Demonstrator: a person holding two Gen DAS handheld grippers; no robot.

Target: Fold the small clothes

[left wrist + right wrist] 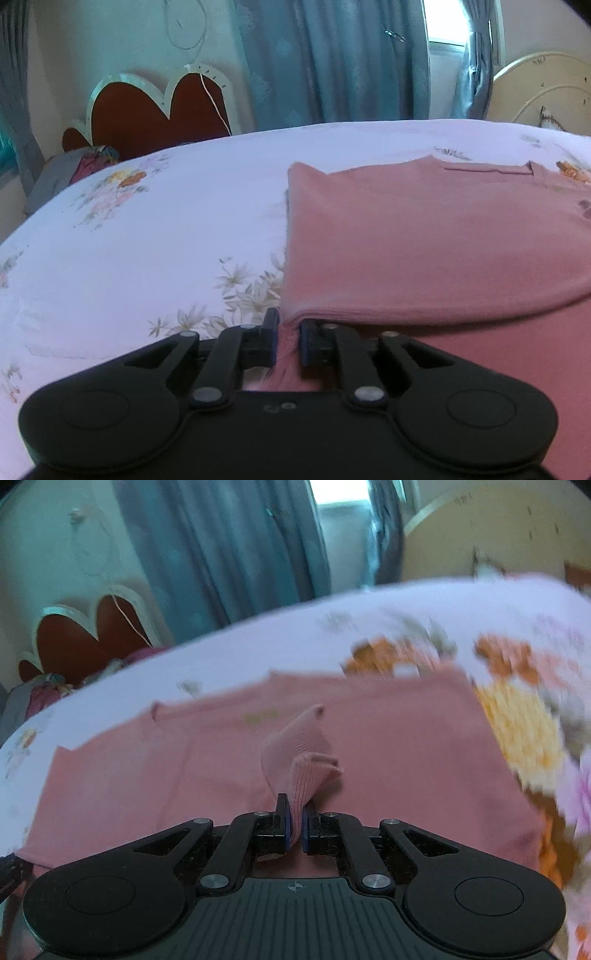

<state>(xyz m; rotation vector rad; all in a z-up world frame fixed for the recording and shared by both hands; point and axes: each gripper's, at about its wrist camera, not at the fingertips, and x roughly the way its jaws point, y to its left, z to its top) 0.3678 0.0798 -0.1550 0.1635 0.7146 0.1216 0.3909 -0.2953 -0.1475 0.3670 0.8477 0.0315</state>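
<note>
- Two hand-held grippers are seen, one in each wrist view, both low over a bed (147, 240) that is covered with a pale flowered sheet.
- A pink garment (424, 240) is laid flat on the bed, with its neckline toward the far side; in the left view its left part is folded over.
- The left hand-held gripper (288, 338) is placed at the near left corner of the garment. Its jaws are nearly closed, and pink cloth is pinched between the blue pads.
- The right hand-held gripper (295, 825) is closed almost fully on a ribbed edge of the garment (369, 757). A bunch of this cloth is raised above the jaws, while the rest stays flat on the bed (258, 646).
- The right view is blurred, so fine detail of the sheet cannot be told there.
- Behind the bed a blue curtain (314, 62) and a red headboard (155, 110) with a white rim are visible.
</note>
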